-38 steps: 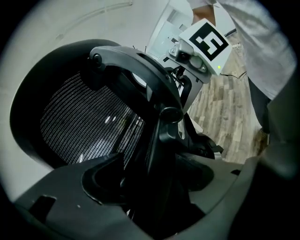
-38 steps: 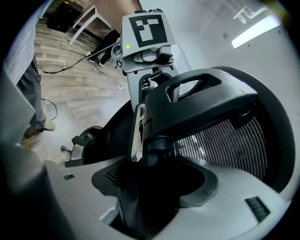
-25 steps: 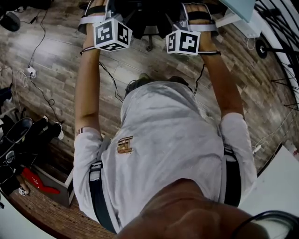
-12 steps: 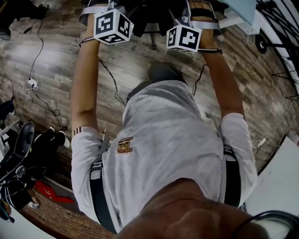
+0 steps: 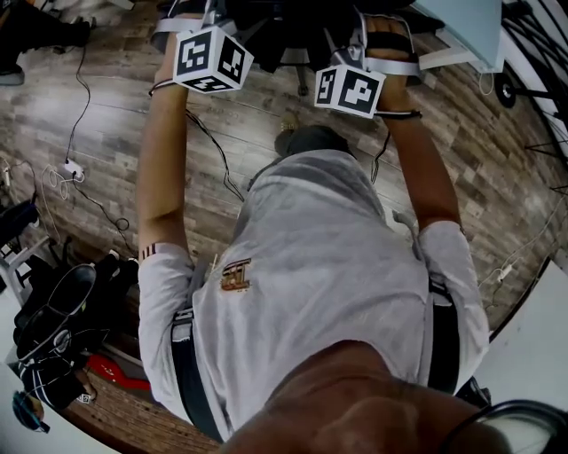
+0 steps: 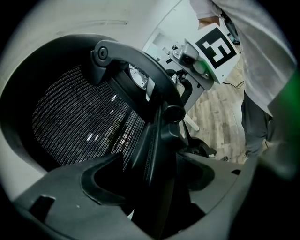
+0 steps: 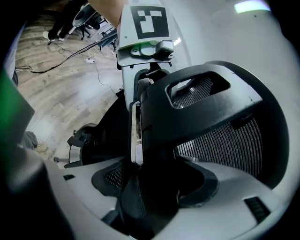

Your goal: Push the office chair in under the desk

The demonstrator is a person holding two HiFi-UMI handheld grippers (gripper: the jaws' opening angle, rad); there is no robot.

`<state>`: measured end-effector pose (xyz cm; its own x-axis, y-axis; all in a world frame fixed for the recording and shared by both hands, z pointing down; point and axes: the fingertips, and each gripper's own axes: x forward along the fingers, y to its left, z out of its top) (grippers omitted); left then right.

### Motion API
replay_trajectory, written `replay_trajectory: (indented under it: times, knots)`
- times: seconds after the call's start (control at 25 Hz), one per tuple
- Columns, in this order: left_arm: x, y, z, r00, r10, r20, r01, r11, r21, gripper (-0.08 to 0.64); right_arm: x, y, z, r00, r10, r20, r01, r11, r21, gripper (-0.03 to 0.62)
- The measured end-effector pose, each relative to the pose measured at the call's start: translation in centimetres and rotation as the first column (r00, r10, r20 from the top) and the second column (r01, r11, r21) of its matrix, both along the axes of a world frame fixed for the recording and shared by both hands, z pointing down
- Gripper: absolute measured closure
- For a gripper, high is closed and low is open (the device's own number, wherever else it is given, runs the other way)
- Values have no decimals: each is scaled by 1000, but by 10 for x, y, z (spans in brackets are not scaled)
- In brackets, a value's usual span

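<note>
One office chair (image 5: 275,31) is located ahead of the person, beside the one worktop (image 5: 461,22). Its back is set upright, long axis vertical. Two tools are used: the left tool (image 6: 154,174) and the right tool (image 7: 154,182) are each clamped on the back's frame.

**A:** Head view first: soft, even light. The wooden floor (image 5: 106,106) reads clearly, and the pale shirt (image 5: 311,266) is bright but not blown out.

**B:** There's a big brown blur along the bottom of the frame, far too close to focus. The floorboards bow hard toward the edges, too.

**A:** Left gripper view is dim! The office chair (image 6: 79,122) is almost a silhouette, with tiny glints through its mesh and black vignette in every corner.

**B:** Right gripper view is brighter, against a pale backdrop. There's a glare patch top right and an unfocused green smear on the left edge.
</note>
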<state>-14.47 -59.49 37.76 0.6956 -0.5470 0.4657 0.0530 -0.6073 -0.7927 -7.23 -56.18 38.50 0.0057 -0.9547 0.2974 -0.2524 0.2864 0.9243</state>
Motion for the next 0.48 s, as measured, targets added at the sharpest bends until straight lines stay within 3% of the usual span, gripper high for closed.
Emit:
replay_trajectory:
  times: [0.48]
  knots:
    - [-10,-90,-1,996,88,-3,-88,996,-5,211,-15,-81,0,996,94,-8,-94,996,-6,319]
